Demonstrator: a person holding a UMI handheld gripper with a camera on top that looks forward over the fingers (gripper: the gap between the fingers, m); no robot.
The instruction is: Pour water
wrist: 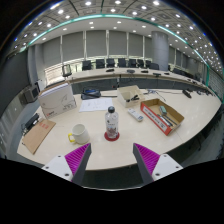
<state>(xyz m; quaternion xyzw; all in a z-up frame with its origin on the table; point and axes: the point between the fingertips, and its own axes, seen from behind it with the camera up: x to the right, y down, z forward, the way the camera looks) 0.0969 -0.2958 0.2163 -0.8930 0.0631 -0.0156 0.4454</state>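
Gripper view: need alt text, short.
A water bottle stands on a light table, a white cup beside it, both beyond the open gripper. Cardboard boxes sit farther back, in a meeting room.

Clear water bottle (112,122), upright on the table on a red base, capped; white mug (79,133) just beside it, upright

Meeting room: long tables (120,140), office chairs (112,63)
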